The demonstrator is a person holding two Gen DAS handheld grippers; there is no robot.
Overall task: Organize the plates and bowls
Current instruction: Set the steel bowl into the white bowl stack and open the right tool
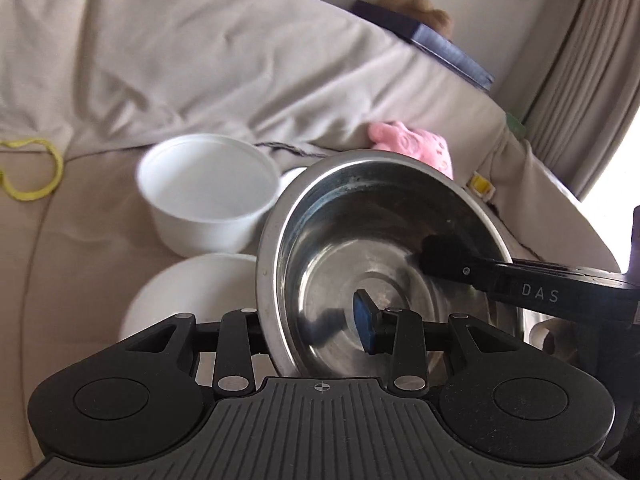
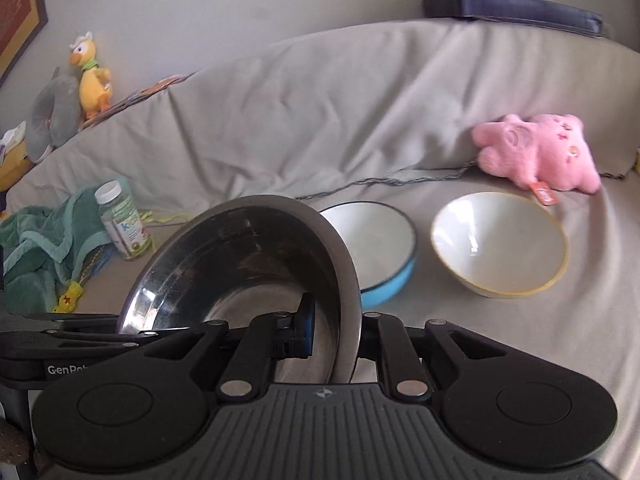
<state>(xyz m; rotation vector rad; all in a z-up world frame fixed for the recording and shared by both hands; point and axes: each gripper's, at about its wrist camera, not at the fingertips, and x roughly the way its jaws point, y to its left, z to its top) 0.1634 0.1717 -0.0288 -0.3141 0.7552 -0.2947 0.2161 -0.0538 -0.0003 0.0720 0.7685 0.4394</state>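
Carrying the steel bowl (image 1: 384,264) between them, both tongs grip its rim above the sofa (image 1: 100,240). From left: the left tongs (image 1: 312,322) stand half-open, clamped over the near left rim; the right tongs (image 2: 332,336) are pinched tight on the right rim. Keep the hands level and matched, then lower it squarely into the blue bowl (image 2: 380,240), beside the yellow-rimmed bowl (image 2: 500,244).
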